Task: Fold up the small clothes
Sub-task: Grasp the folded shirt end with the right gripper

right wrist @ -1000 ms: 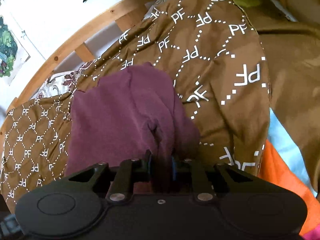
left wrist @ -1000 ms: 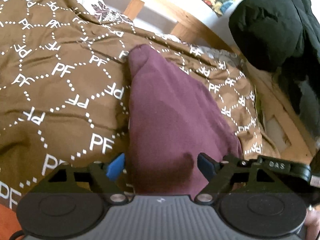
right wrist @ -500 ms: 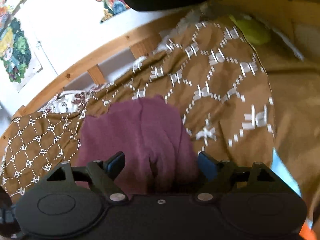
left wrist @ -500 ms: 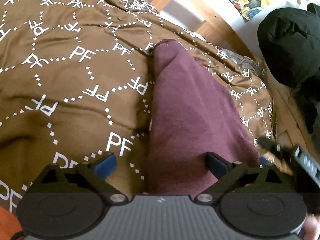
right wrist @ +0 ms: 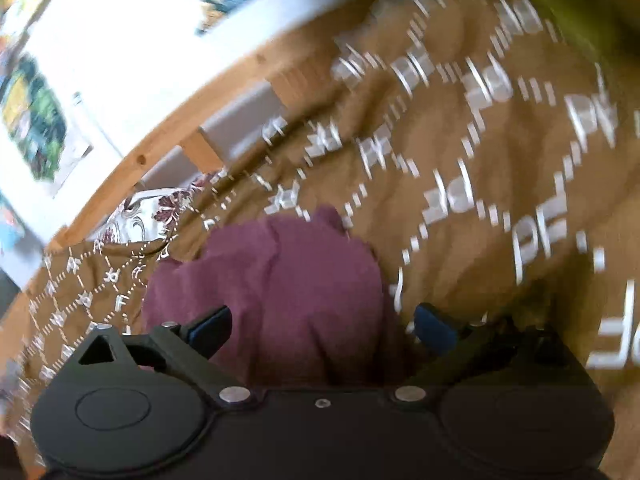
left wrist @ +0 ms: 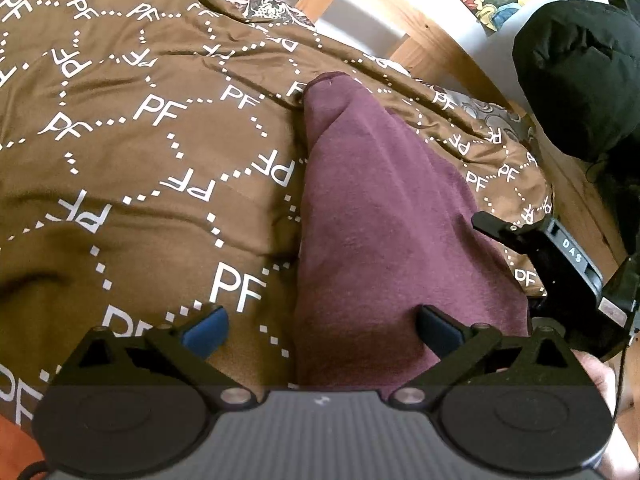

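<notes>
A maroon garment (left wrist: 384,216) lies folded in a long strip on a brown blanket (left wrist: 140,152) printed with white PF letters. My left gripper (left wrist: 320,334) hangs over its near end. Its jaws are opening wide, and the garment's left edge lies loose between the blue pads (left wrist: 204,334), untouched. In the blurred right wrist view the same garment (right wrist: 280,280) sits bunched below my right gripper (right wrist: 322,328). Those jaws are opening too, with cloth between the fingers but not pinched. The right gripper (left wrist: 560,264) also shows at the garment's right side.
A wooden bed frame (left wrist: 436,48) runs along the white wall behind the blanket. A black jacket (left wrist: 580,72) hangs at the right. A floral pillow (right wrist: 160,208) peeks out by the frame. Posters (right wrist: 36,120) are on the wall. Orange cloth (left wrist: 16,444) lies at the lower left.
My right gripper was shut on a pinch of the maroon garment; it has let go, opened wide and pulled back. My left gripper's jaws have spread a little wider.
</notes>
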Available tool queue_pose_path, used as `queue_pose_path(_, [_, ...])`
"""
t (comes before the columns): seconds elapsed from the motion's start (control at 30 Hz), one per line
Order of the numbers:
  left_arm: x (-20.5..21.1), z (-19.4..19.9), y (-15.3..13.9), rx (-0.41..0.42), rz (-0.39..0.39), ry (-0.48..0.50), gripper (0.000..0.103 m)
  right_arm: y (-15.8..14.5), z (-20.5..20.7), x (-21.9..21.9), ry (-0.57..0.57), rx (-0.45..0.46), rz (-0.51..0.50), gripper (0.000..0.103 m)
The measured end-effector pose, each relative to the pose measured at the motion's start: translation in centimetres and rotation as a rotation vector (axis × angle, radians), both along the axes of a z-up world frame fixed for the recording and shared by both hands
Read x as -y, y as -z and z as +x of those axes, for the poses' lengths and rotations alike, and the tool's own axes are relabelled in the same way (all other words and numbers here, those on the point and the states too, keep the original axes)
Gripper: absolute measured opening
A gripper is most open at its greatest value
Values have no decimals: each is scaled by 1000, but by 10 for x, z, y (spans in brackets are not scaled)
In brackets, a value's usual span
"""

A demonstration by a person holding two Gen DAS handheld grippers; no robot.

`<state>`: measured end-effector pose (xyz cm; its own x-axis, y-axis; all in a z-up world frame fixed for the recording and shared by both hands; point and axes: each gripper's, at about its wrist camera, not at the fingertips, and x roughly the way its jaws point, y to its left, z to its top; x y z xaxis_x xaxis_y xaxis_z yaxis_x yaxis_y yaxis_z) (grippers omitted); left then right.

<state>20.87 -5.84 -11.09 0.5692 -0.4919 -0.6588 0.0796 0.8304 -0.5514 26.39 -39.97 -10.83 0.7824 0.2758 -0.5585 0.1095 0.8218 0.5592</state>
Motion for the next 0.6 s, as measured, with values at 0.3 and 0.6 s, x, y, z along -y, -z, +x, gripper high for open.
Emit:
queue_pose_path(0.3, [2, -1, 0, 12, 19, 3, 102, 4, -7, -8, -39, 14, -23, 102])
queue_pose_path(0.6, [3, -2, 0, 18, 24, -1, 103, 5, -11, -7, -20, 6, -27, 96])
